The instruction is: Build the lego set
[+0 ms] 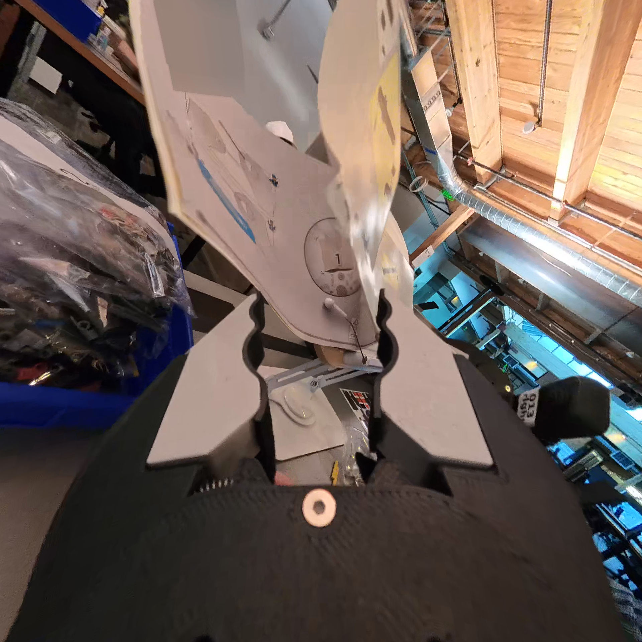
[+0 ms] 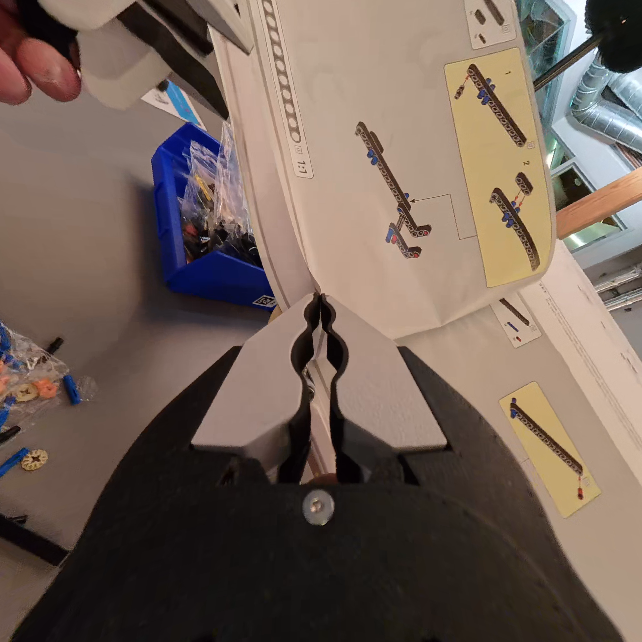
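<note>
Grey tabletop (image 2: 87,215) fills the left half of the right wrist view; timber ceiling beams (image 1: 521,87) and a silver duct (image 1: 521,225) fill the upper right of the left wrist view.

Right gripper (image 2: 319,297): fingers clenched, tips pinching the booklet at its fold, at frame centre. The instruction booklet (image 2: 382,156) is lifted off the table; one page curls up and to the right, showing drawn build steps and yellow inset panels; a second page lies lower right.

Left gripper (image 1: 318,302): jaws parted, fingers released. The lower edge of the same booklet (image 1: 278,215) hangs in the gap between them; whether the paper touches either finger cannot be told. Pages blurred.

Outward, right wrist view: blue bin (image 2: 208,274) holding clear bags of lego parts (image 2: 215,208), left of centre, just beside the booklet. Opened bag of parts (image 2: 27,375) at the left edge, with a loose blue pin (image 2: 72,391) and a tan gear (image 2: 34,460) on the table. A person's fingers (image 2: 38,73) at upper left grip the other gripper's body.

Left wrist view: blue bin (image 1: 69,403) with bagged parts (image 1: 76,250) at left.
</note>
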Demonstrator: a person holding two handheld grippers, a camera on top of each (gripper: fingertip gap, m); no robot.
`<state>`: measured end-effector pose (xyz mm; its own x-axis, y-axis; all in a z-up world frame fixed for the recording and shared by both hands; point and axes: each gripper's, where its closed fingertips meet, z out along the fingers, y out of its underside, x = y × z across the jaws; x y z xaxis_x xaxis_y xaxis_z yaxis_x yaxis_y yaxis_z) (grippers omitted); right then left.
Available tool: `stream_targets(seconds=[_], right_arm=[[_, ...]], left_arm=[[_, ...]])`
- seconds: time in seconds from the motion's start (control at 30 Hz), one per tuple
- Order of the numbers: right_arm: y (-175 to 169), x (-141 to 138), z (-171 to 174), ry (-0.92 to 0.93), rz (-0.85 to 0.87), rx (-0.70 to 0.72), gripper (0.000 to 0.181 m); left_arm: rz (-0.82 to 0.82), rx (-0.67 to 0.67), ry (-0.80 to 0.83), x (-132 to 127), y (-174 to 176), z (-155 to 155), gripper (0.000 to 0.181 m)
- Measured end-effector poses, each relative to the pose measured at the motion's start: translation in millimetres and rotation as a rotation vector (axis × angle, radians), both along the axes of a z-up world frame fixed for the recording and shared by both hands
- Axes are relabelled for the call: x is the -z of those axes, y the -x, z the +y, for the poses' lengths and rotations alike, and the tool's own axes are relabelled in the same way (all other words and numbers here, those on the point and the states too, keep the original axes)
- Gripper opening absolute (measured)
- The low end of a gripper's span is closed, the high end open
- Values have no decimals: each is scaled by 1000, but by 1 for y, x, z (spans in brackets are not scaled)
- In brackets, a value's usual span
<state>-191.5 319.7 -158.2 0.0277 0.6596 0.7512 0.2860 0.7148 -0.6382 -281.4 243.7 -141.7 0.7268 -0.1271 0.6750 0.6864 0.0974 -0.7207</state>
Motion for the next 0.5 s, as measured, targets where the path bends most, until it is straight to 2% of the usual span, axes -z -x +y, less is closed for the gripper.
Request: stream_targets(seconds=[0.27,0.37,0.43,0.5], right_arm=[[-1,3,-2,-15,-7,-23,0],[-1,2,-3,-16,-2,-26,0],[0,2,-4,-14,0,-30,0],[0,4,-5,-23,-4,-33,0]], left_arm=[[64,83,-41,-29,-16,4,64],[26,88,-60,-35,-14,-2,63],[24,78,-51,-32,-10,-4,52],[30,57,-39,-29,-5,-5,30]])
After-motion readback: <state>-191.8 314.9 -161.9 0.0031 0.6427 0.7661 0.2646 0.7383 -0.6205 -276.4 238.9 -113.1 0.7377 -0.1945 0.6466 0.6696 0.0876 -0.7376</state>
